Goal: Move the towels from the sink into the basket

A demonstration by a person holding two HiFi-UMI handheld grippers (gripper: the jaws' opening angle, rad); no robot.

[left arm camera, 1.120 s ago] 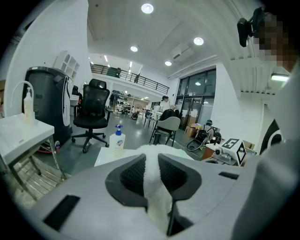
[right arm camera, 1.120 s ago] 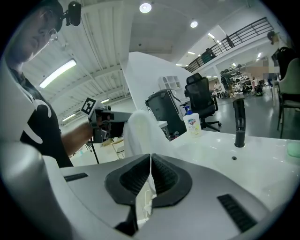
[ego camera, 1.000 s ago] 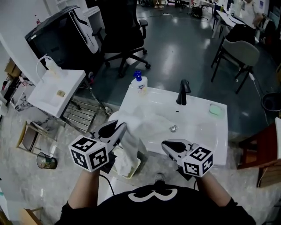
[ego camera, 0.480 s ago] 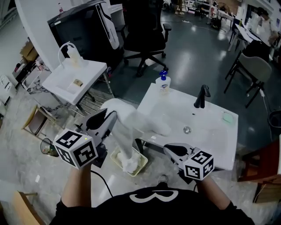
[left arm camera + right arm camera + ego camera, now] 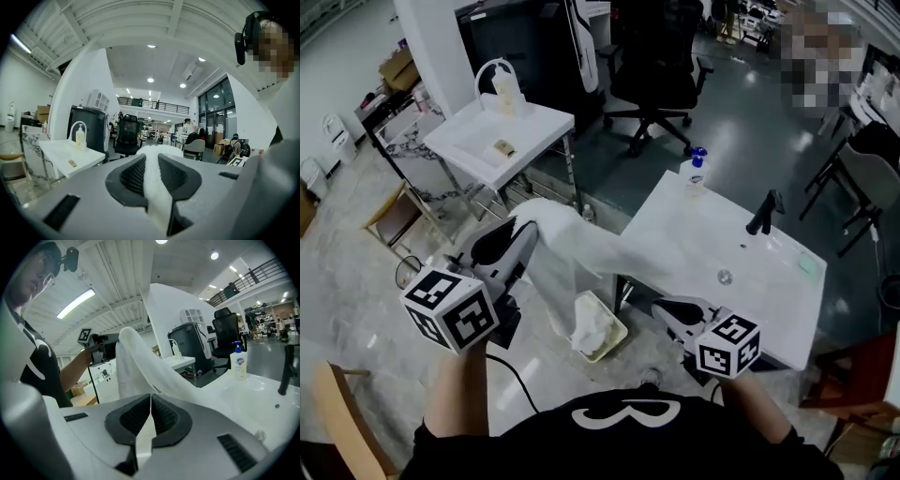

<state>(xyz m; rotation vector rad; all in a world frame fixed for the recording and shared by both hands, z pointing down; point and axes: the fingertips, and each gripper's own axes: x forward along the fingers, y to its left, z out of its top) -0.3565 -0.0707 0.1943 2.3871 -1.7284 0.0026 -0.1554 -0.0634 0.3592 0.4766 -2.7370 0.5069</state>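
Towel (image 5: 572, 246) drapes, in the head view, from our left gripper (image 5: 517, 234) at nine o'clock. One end trails toward the sink (image 5: 750, 291) at three, and the other hangs down to the basket (image 5: 617, 342) at six, we judge for lowering in. Our right gripper (image 5: 667, 309) sits at five. The left gripper view shows jaws clamped on the fold, so nothing slips. The right gripper view shows jaws pressed together, empty.

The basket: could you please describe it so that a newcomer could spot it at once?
Find the large white sink with the black tap at the head view's right. On the floor by its near left corner sits a small pale rectangular basket, the only floor container holding a crumpled white towel.
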